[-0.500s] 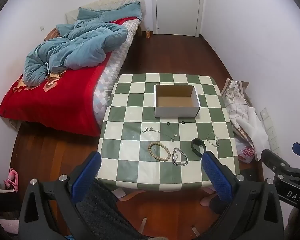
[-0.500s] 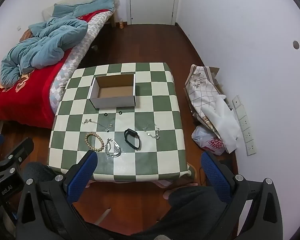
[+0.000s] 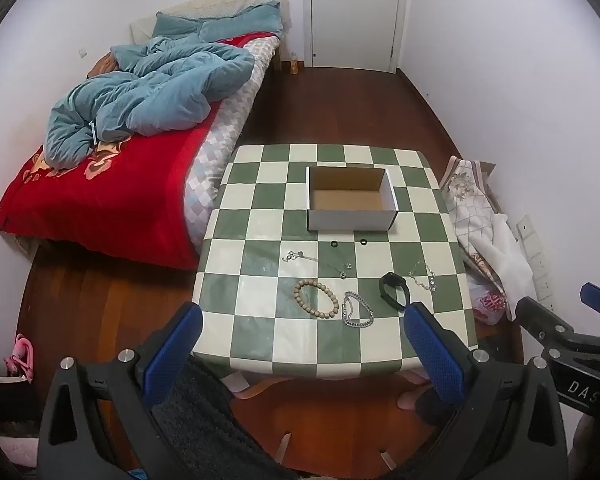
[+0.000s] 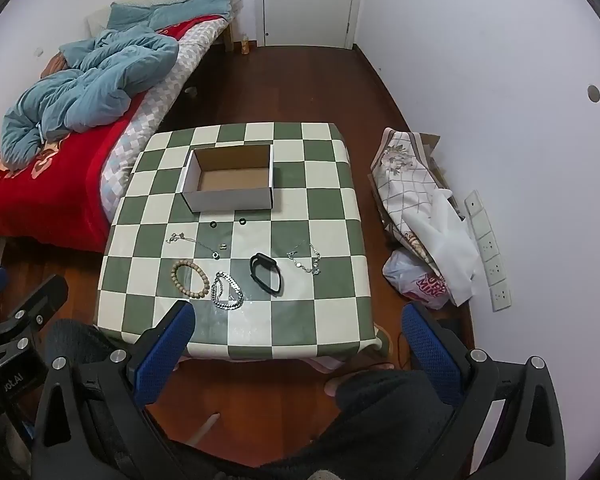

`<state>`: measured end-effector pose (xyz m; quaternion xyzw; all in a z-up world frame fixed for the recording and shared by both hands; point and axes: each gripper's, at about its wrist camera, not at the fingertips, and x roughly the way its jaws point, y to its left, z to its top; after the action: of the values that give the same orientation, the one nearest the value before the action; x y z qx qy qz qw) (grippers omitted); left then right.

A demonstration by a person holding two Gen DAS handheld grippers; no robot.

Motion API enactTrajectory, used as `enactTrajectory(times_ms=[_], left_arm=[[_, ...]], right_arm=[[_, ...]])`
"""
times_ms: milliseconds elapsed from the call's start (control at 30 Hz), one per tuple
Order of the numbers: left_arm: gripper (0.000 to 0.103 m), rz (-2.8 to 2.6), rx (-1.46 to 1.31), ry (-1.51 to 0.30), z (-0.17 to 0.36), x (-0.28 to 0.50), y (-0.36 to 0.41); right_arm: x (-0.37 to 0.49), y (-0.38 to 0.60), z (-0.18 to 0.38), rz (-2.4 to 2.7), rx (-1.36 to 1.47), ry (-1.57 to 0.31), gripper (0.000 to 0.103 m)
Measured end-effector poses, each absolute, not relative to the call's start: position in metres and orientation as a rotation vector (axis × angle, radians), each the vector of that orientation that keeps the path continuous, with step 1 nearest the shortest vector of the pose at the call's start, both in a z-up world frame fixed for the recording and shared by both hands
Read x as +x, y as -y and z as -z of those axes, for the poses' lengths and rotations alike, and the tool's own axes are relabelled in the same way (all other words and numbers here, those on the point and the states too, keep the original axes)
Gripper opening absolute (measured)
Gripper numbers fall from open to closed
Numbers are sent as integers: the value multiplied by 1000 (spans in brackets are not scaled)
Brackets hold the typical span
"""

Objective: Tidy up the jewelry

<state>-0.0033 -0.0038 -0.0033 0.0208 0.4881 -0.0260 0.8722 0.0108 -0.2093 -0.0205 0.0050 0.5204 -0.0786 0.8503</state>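
Observation:
An empty white cardboard box [image 3: 350, 198] [image 4: 230, 186] stands on the green-and-cream checked table [image 3: 260, 336] [image 4: 332, 320]. In front of it lie a wooden bead bracelet [image 3: 316, 298] [image 4: 190, 280], a silver chain bracelet [image 3: 356, 308] [image 4: 226, 290], a black band [image 3: 394, 290] [image 4: 266, 272], two thin silver chains [image 3: 422, 276] [image 4: 306, 258], and two small dark rings [image 3: 333, 244] [image 4: 243, 221]. My left gripper [image 3: 300, 350] and right gripper [image 4: 296, 350] hang open high above the table's near edge, holding nothing.
A bed with a red blanket [image 3: 100, 192] and a blue quilt [image 3: 148, 96] stands left of the table. Bags and cloth [image 3: 480, 216] [image 4: 420, 208] lie on the floor at the right wall. A closed door [image 3: 354, 12] is at the back. A person's dark-clothed legs [image 4: 380, 408] are below.

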Motion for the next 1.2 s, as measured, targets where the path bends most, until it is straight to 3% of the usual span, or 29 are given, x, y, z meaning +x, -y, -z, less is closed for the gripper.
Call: enactTrajectory(times_ms=[1200], left_arm=[[102, 77, 42, -1009, -8, -6, 2]], right_arm=[[4, 208, 7, 164, -1, -1086, 103]])
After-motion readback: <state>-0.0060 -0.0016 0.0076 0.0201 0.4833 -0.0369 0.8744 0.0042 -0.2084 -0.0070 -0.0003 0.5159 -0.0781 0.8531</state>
